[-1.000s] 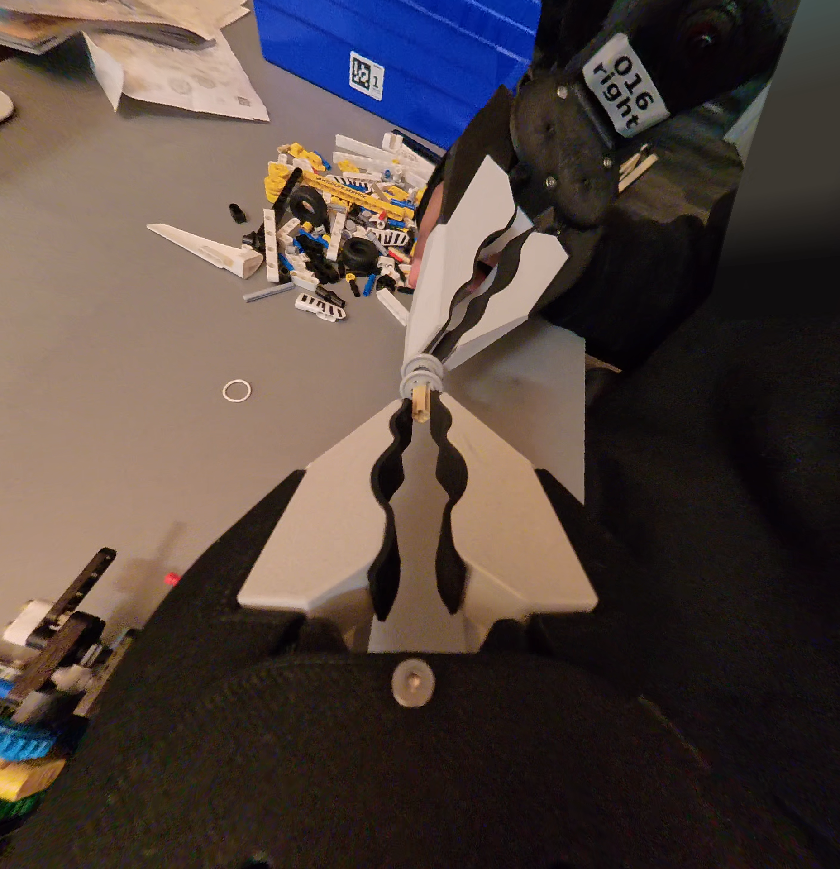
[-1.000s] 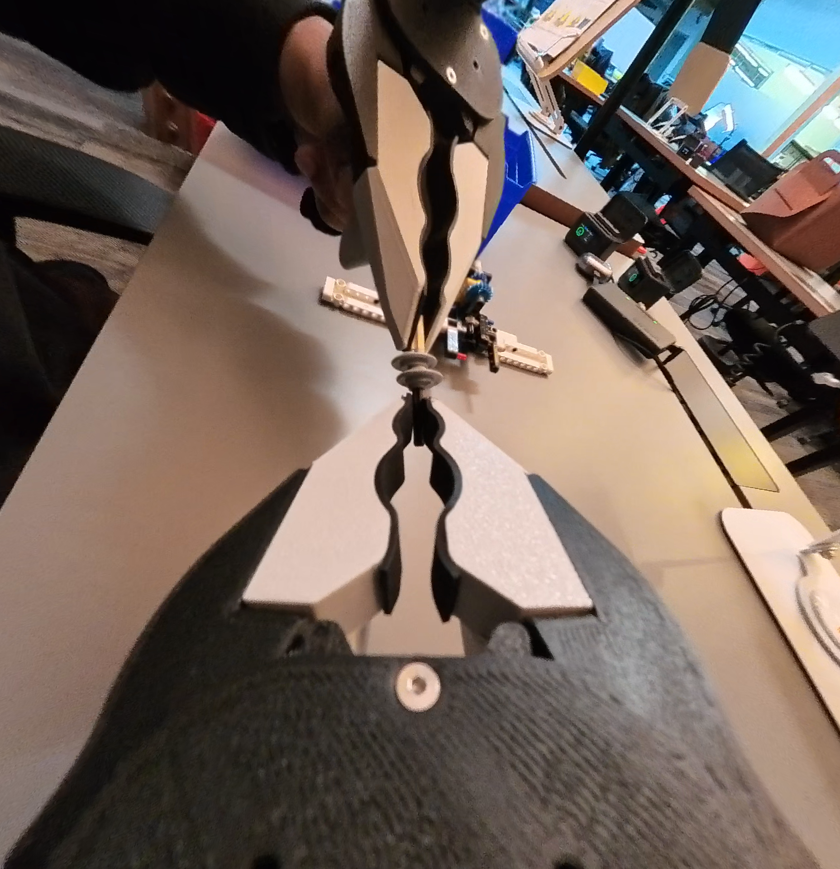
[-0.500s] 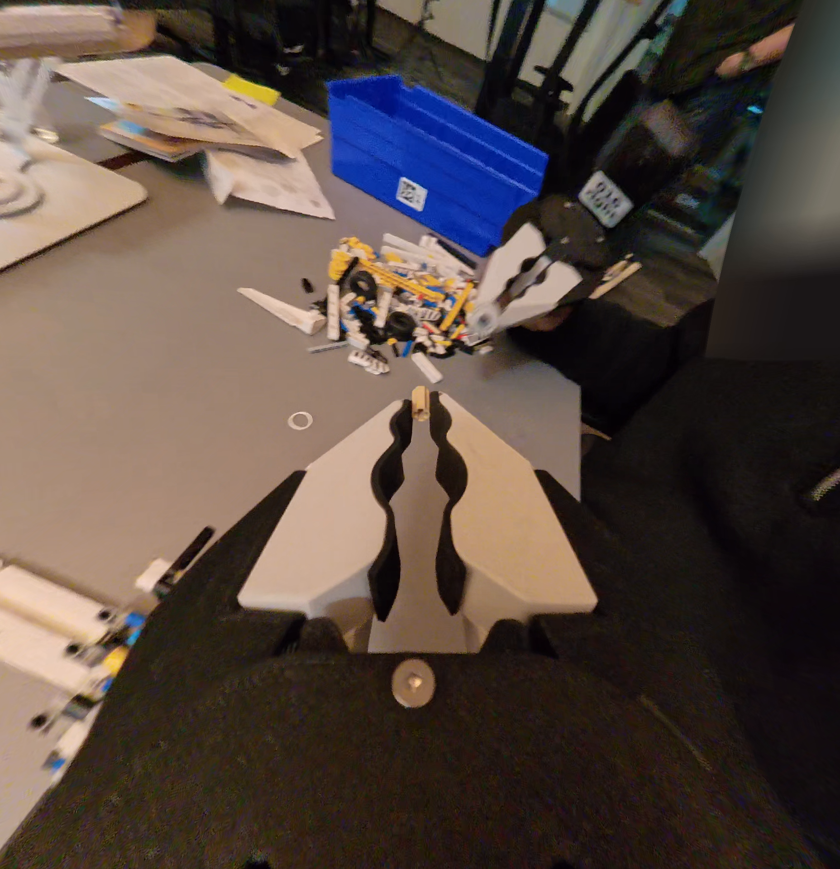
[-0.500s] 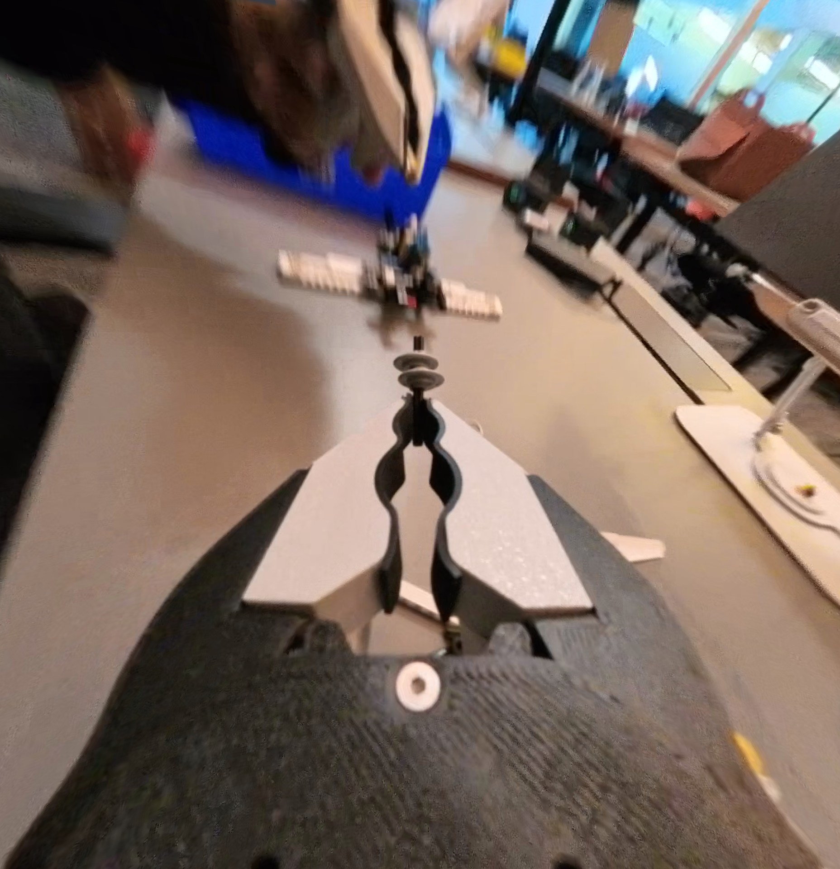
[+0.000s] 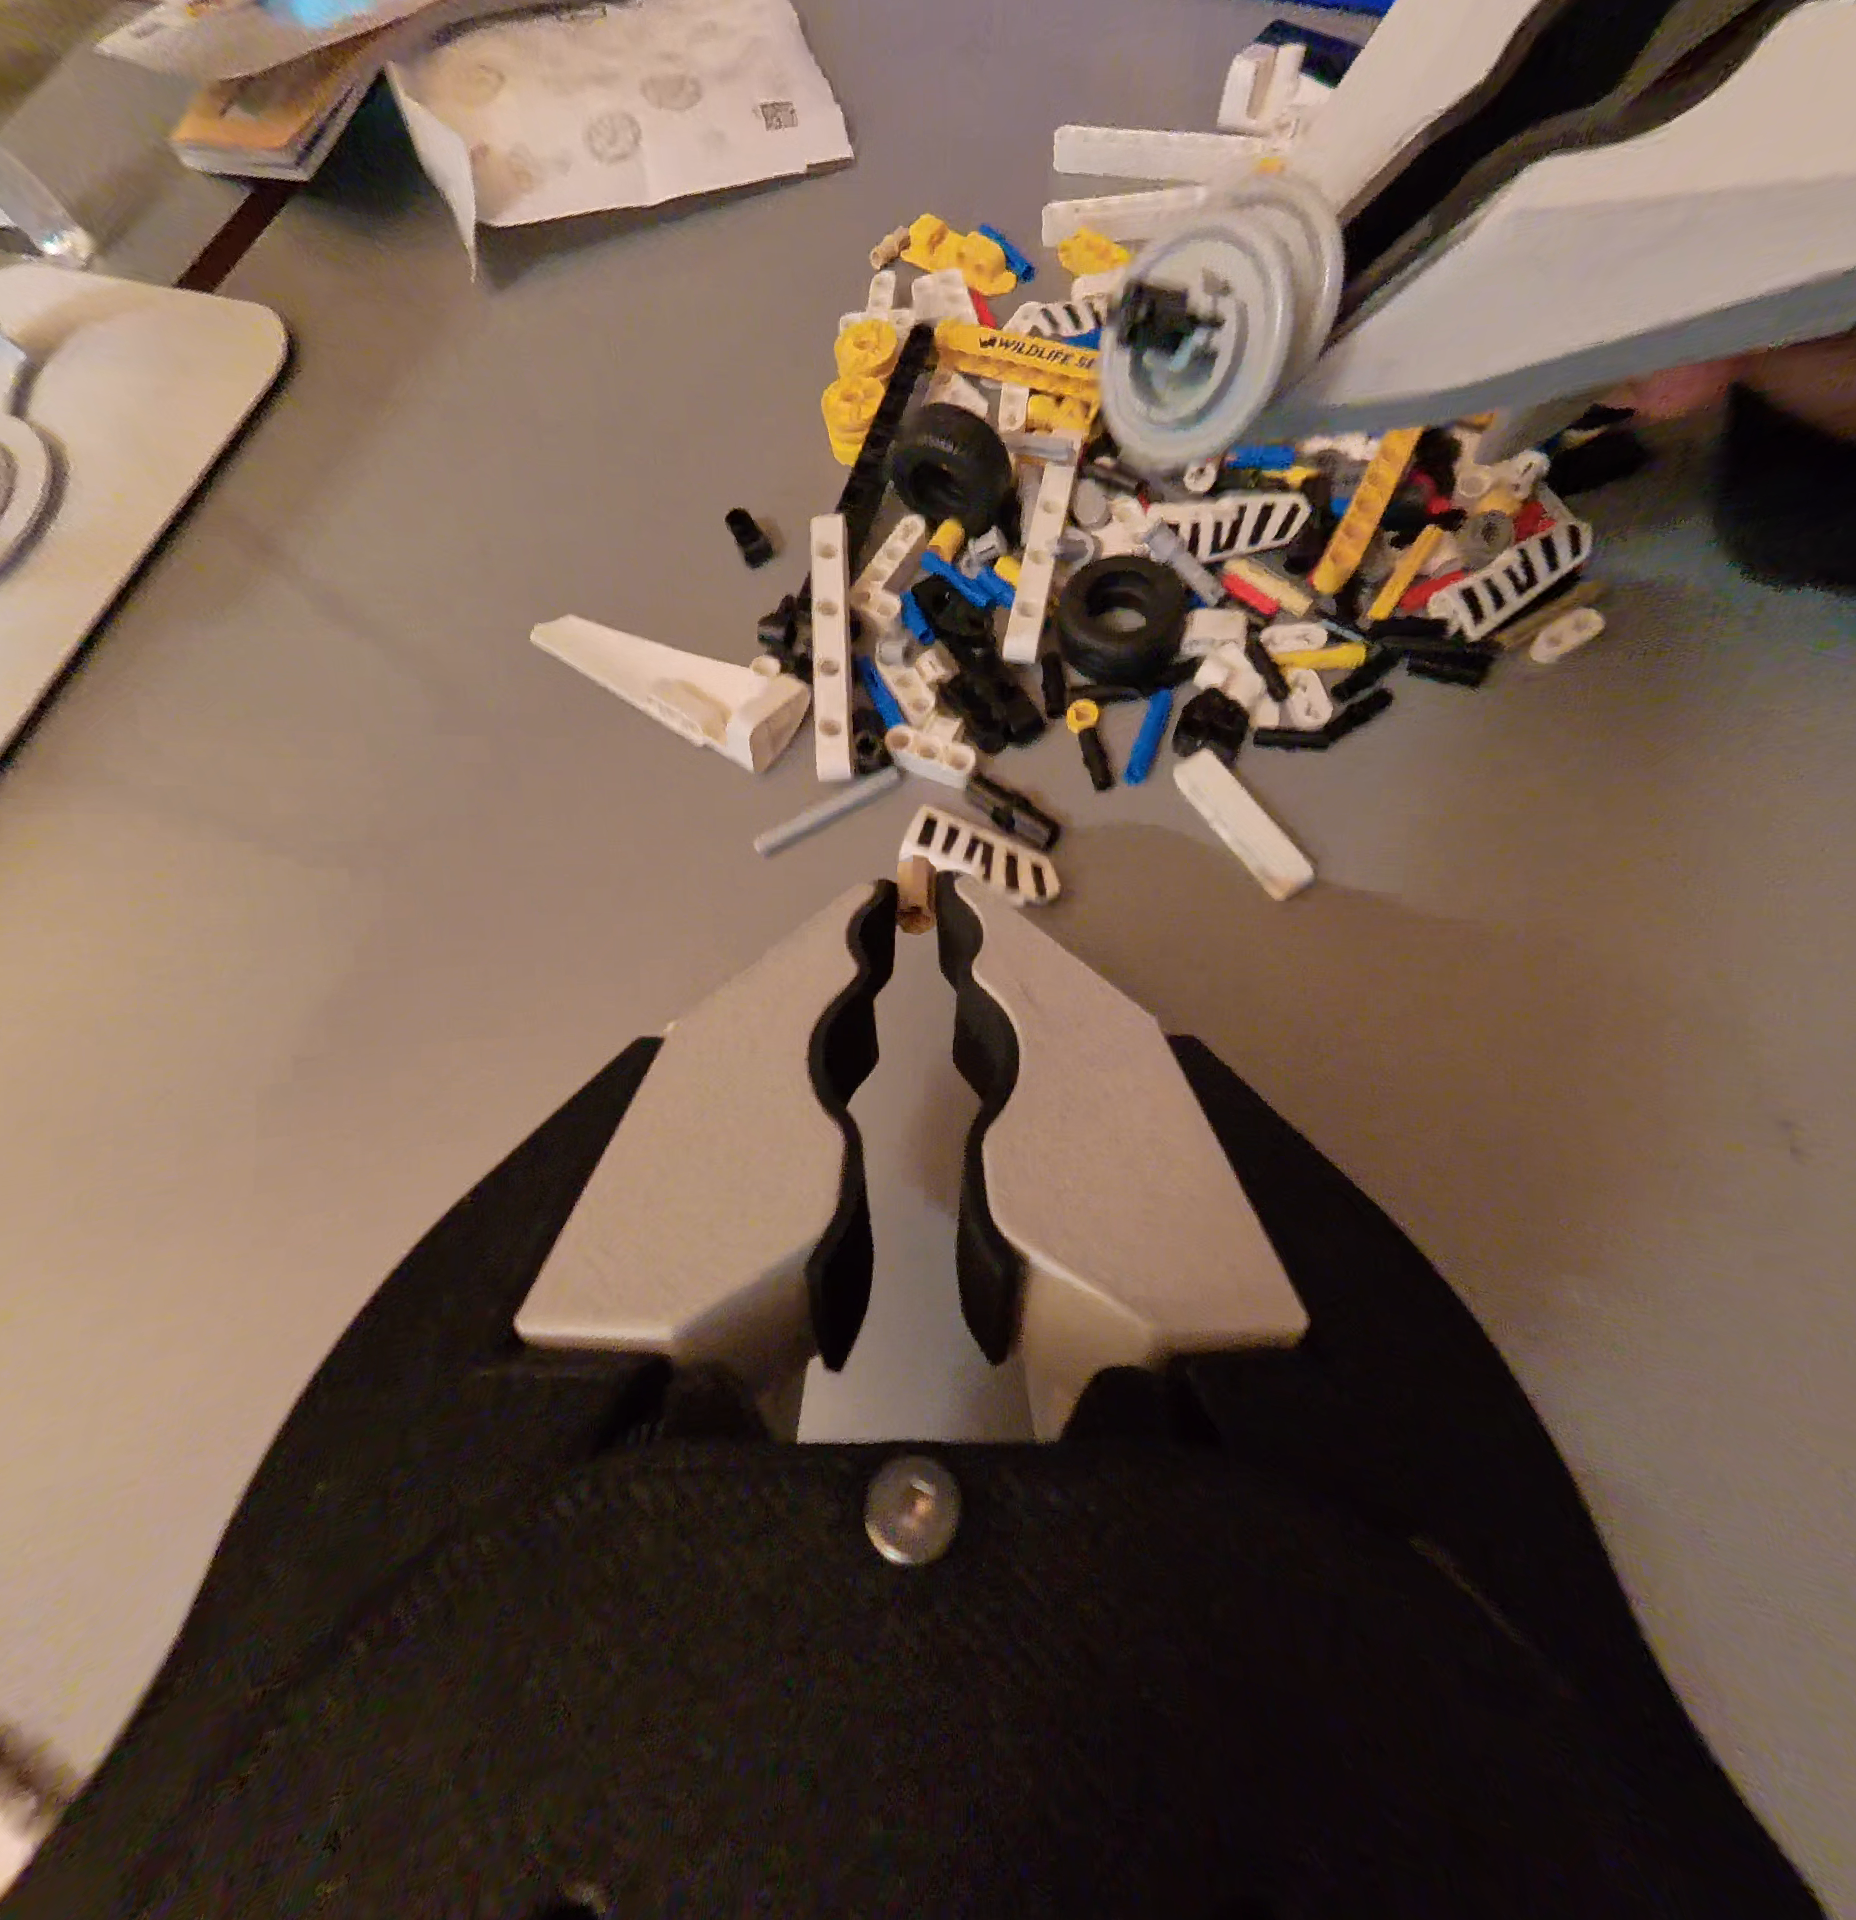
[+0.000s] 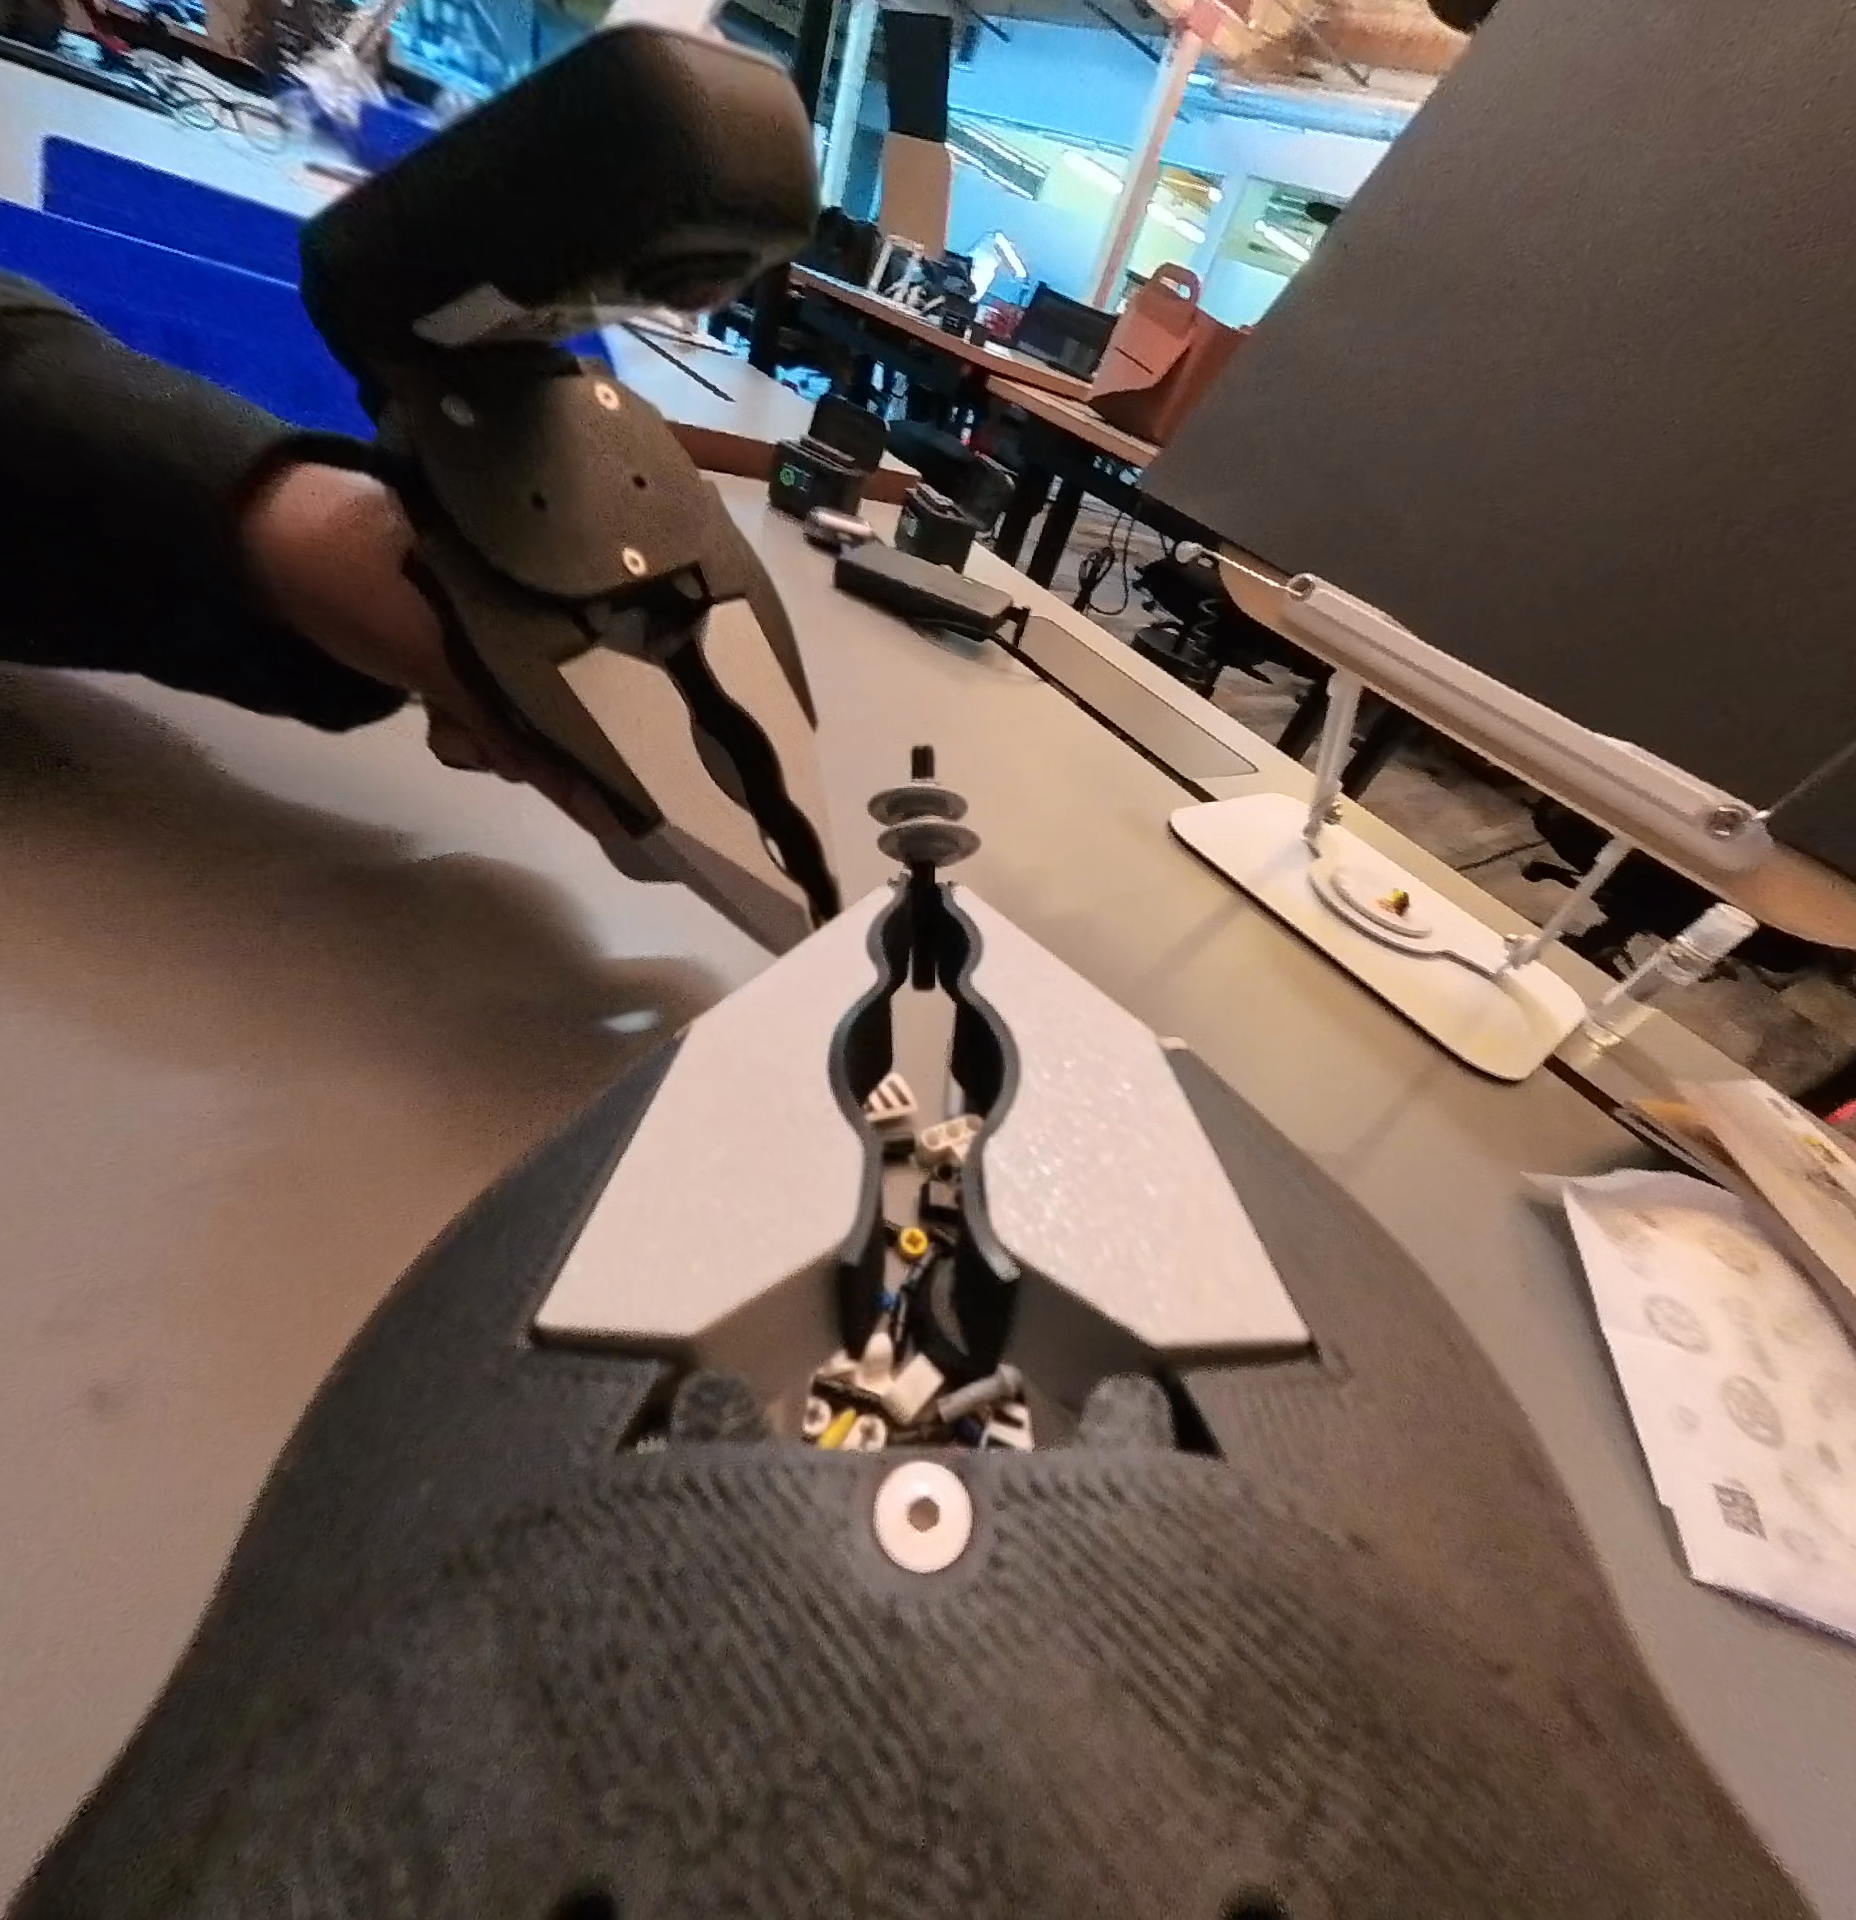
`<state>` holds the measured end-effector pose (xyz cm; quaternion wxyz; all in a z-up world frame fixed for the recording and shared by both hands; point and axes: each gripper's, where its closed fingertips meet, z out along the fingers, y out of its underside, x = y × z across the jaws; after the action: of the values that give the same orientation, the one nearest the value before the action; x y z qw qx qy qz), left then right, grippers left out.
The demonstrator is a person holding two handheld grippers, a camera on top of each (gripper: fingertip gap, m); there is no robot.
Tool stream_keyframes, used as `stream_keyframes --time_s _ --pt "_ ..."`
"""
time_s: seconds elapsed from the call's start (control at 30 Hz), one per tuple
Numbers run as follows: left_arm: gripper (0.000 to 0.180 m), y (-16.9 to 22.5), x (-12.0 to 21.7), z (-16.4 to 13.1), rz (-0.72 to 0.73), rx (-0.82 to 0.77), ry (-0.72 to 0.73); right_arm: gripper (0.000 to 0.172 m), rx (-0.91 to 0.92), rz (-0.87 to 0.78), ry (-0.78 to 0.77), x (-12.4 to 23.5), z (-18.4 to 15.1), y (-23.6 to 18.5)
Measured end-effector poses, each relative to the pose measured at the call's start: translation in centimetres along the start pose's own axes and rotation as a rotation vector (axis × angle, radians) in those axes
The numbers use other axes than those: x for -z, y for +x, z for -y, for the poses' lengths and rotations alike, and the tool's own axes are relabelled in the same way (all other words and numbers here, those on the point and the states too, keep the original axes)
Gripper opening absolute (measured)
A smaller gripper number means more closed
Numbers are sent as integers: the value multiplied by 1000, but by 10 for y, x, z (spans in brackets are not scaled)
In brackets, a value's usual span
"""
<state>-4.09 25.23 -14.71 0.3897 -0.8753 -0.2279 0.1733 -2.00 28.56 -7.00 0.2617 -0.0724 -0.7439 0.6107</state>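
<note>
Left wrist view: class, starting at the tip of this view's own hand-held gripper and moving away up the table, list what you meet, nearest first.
Tan pin pinched in the left hand-held gripper → black-and-white striped panel → black tyre → yellow beam → printed paper sheet.

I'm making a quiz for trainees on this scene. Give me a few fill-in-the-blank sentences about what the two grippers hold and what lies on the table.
1. The left gripper pinches a small ____ peg.
2. The right gripper grips a black axle carrying ____ grey discs.
3. Two black ____ lie in the pile of pieces.
4. The pile lies on a ____ table.

Missing words: tan; two; tyres; grey
</note>
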Motion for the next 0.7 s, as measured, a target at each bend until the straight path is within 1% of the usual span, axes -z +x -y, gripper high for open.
stream_keyframes --time_s 0.07,0.13,0.2,0.3,0.37,0.4,0.47,0.57,0.6,0.67,0.7 --pt "7 1 -10 6 -25 31 3 2 -4 -16 -14 0 -3 3" --pt "18 5 -18 8 -67 65 -15 2 6 -41 -35 0 -6 6" --pt "19 3 -22 8 -58 82 -24 2 13 -60 -58 0 -10 9" --pt "23 -2 -16 10 -12 76 3 2 33 -78 -103 -2 -18 10" --pt "22 -2 -7 17 -14 87 58 2 69 -100 -137 -2 -23 11" --pt "22 1 0 23 -40 105 100 2 87 -104 -147 -2 -25 10" --pt "25 13 13 35 -158 177 190 2 123 -106 -156 -3 -25 7" --pt "34 29 34 52 -398 368 285 2 202 -109 -159 -5 -23 1" --pt "35 32 40 57 -461 426 316 2 235 -104 -150 -6 -20 -3" --pt "31 33 47 63 -531 501 360 1 299 -100 -119 -7 -13 -11" --pt "18 32 49 63 -538 517 371 2 327 -95 -103 -7 -10 -15"
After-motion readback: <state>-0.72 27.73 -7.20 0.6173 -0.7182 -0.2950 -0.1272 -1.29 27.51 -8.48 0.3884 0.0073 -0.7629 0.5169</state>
